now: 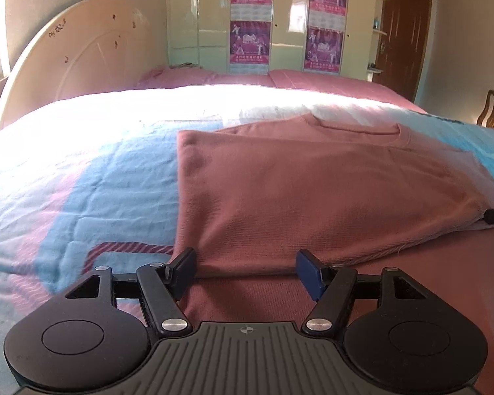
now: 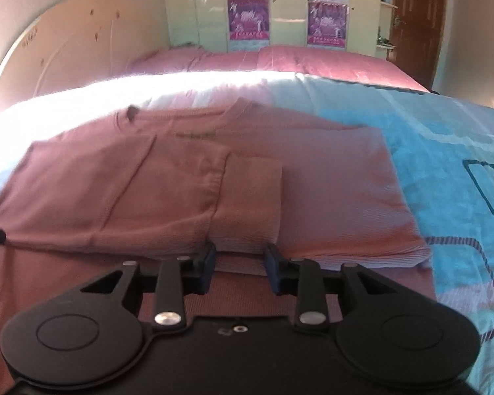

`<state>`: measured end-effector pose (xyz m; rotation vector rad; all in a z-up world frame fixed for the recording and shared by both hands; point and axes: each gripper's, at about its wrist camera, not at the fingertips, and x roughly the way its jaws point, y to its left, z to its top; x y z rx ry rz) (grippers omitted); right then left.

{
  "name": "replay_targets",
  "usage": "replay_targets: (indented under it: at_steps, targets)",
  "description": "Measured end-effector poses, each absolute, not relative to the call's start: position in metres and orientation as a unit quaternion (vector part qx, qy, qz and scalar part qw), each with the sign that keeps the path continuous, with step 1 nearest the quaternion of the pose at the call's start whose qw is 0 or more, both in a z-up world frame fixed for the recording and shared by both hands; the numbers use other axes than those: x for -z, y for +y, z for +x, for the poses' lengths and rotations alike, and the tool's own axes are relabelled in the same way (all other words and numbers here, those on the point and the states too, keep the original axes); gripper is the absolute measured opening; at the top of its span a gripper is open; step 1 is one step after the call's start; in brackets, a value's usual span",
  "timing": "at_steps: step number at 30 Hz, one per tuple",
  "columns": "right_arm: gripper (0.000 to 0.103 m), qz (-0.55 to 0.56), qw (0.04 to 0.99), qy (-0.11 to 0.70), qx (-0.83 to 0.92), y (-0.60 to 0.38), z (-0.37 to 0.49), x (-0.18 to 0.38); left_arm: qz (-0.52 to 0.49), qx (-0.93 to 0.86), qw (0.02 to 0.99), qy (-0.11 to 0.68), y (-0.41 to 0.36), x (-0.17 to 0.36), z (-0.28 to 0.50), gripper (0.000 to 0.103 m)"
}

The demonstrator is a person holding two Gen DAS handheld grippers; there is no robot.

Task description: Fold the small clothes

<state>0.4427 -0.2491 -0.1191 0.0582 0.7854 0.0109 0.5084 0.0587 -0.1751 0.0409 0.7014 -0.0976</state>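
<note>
Left wrist view: left gripper (image 1: 247,268) jaws apart, nothing pinched, over near hem of pink sweater (image 1: 313,181) lying part-folded on bed (image 1: 66,181). Right gripper (image 2: 240,268) jaws partly apart w/ folded sleeve cuff (image 2: 247,204) just ahead, not clamped.

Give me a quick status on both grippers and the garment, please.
Left gripper open, right gripper open, both empty. Pink sweater flat on bedspread, sleeves folded in. Nothing in the way.
</note>
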Motion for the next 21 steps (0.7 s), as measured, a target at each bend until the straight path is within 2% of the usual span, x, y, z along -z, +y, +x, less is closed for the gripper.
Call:
replay_targets:
  at_steps: [1, 2, 3, 5, 11, 13, 14, 15, 21]
  targets:
    - [0.033, 0.037, 0.925, 0.379, -0.007, -0.254, 0.440, 0.116, 0.024, 0.044, 0.937, 0.346, 0.061, 0.175, 0.504, 0.067]
    - [0.033, 0.047, 0.925, 0.378, -0.007, -0.260, 0.436, 0.114, 0.028, 0.041, 0.935, 0.352, 0.063, 0.175, 0.499, 0.076]
    - [0.033, 0.057, 0.924, 0.378, -0.007, -0.268, 0.432, 0.112, 0.031, 0.038, 0.932, 0.359, 0.066, 0.175, 0.494, 0.089]
    - [0.034, 0.074, 0.924, 0.375, -0.006, -0.285, 0.421, 0.108, 0.038, 0.026, 0.931, 0.362, 0.072, 0.176, 0.477, 0.094]
    - [0.038, 0.119, 0.917, 0.381, 0.013, -0.351, 0.370, 0.099, 0.005, 0.035, 0.921, 0.388, 0.087, 0.173, 0.427, 0.093]
    - [0.041, 0.141, 0.912, 0.384, 0.019, -0.374, 0.348, 0.099, -0.024, 0.043, 0.916, 0.397, 0.094, 0.174, 0.407, 0.083]
    - [0.041, 0.154, 0.908, 0.390, 0.018, -0.386, 0.336, 0.101, -0.035, 0.042, 0.913, 0.404, 0.096, 0.176, 0.400, 0.071]
    - [0.041, 0.164, 0.904, 0.394, 0.020, -0.394, 0.326, 0.103, -0.044, 0.040, 0.910, 0.411, 0.098, 0.177, 0.393, 0.068]
    - [0.042, 0.273, 0.862, 0.426, -0.031, -0.433, 0.264, 0.127, -0.136, 0.063, 0.891, 0.429, 0.113, 0.182, 0.346, 0.068]
